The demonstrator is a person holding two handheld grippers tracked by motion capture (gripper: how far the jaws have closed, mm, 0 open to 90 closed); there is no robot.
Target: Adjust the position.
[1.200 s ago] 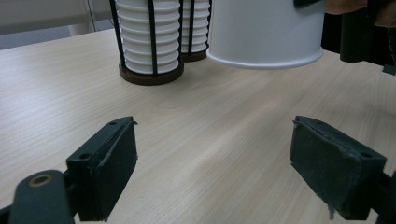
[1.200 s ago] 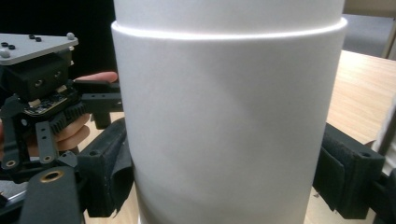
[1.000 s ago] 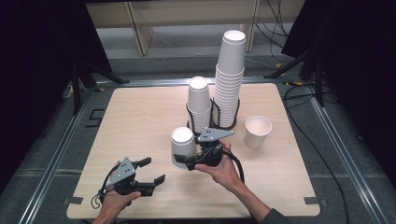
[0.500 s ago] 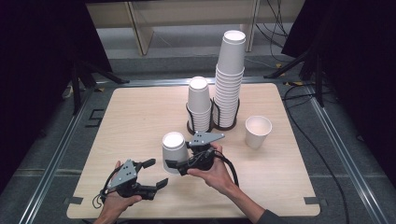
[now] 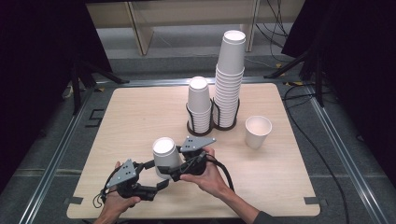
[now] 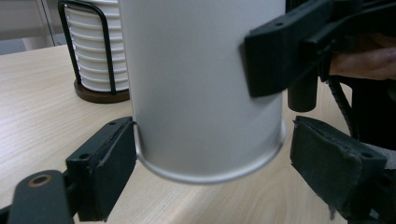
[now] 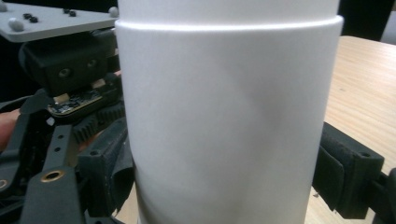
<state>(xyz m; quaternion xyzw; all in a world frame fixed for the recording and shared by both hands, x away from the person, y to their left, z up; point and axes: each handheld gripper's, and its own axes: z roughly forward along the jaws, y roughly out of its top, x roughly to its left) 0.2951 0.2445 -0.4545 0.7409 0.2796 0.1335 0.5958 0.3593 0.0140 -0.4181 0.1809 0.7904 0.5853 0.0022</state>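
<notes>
The upturned white paper cup (image 5: 164,154), perhaps more than one nested, stands with its long axis upright, rim just above the pale wooden worktop (image 5: 289,186). The right gripper (image 5: 173,173) clamps its wall. The left gripper (image 5: 161,183), nearer the rim, has the rim between its jaws: one pad touches, the other stands just clear, not gripping.

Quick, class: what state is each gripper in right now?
Left gripper: open, jaws either side of the paper cup.
Right gripper: shut on the paper cup.
</notes>
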